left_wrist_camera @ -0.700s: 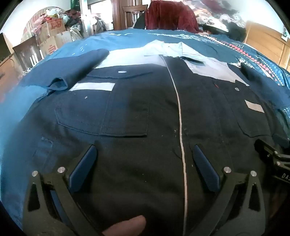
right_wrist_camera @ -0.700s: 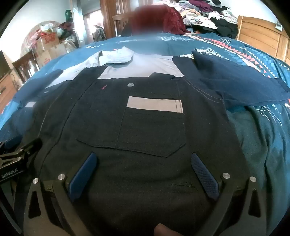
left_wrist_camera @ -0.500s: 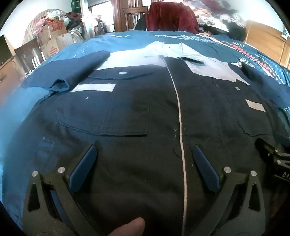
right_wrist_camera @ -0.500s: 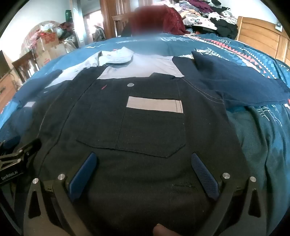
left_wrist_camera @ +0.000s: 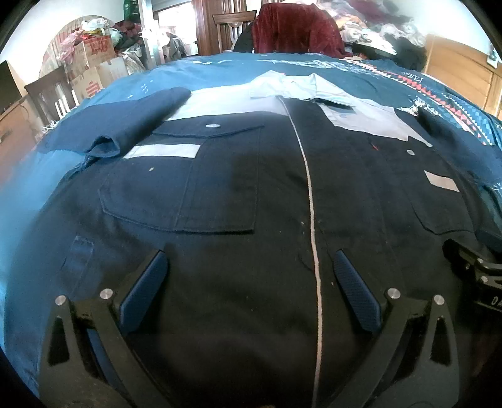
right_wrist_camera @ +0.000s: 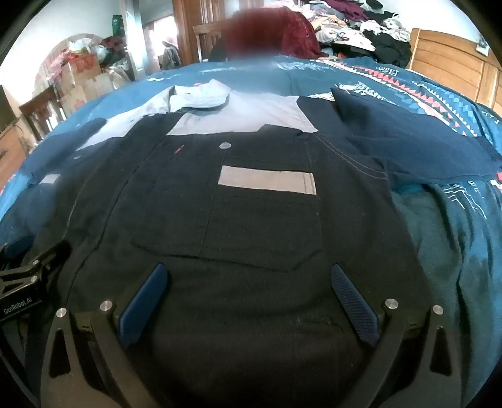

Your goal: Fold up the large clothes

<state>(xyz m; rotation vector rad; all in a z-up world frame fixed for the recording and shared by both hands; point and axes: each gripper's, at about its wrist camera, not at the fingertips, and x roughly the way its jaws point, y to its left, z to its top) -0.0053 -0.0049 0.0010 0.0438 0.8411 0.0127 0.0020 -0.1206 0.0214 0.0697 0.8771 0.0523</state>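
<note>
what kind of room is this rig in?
Most likely a lived-in bedroom: the dark navy work shirt lies on a teal patterned bedspread, with a wooden headboard, heaped clothes and stacked cardboard boxes behind.

A dark shirt (right_wrist_camera: 251, 219) with a grey collar (right_wrist_camera: 200, 95) is spread flat on a blue bedspread (right_wrist_camera: 455, 251). The right gripper (right_wrist_camera: 248, 295) is held over its lower part, fingers wide apart, below the chest pocket (right_wrist_camera: 232, 232). One sleeve (right_wrist_camera: 408, 141) is laid out ahead to the right. The left gripper (right_wrist_camera: 28, 282) is seen at far left.
</note>
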